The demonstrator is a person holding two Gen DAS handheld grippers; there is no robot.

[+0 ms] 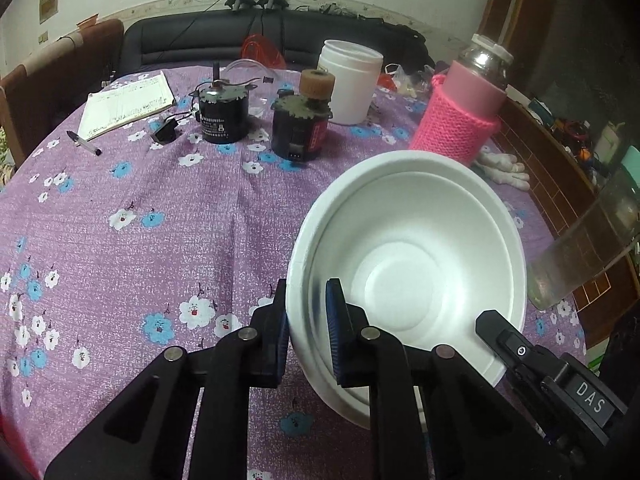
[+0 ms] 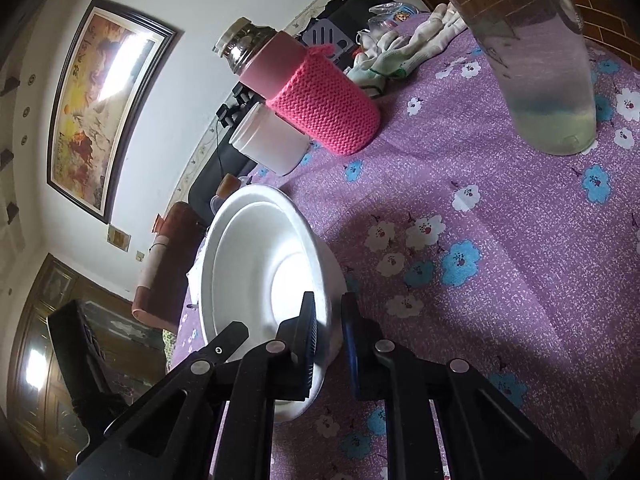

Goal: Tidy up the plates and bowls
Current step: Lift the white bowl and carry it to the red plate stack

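1. The left gripper (image 1: 307, 336) has its fingers (image 1: 335, 336) nearly together, clamped on the rim of the white foam bowls (image 1: 408, 264): one blue pad sits inside the wall, the other outside it.
2. The right gripper (image 2: 329, 344) is closed just as narrowly on the same stack at another part of the rim, one finger inside the wall and one outside; its black tip also shows at the bowls' near right edge in the left wrist view.
3. The bowls are nested one in the other, a second rim line visible inside the outer one. They are tilted, held between the two grippers over the right part of the bench (image 1: 120, 248), which wears a purple flowered cloth.
4. Just beyond the bowls stands a bottle in a pink knitted sleeve (image 1: 460, 120), with white gloves (image 1: 504, 168) beside it.
5. A clear plastic bottle (image 2: 548, 80) stands to the right of the bowls.
6. Farther back are a white tub (image 1: 352, 80), two black motors (image 1: 302, 124) and a notepad (image 1: 128, 104) with a pen (image 1: 84, 143) near it.
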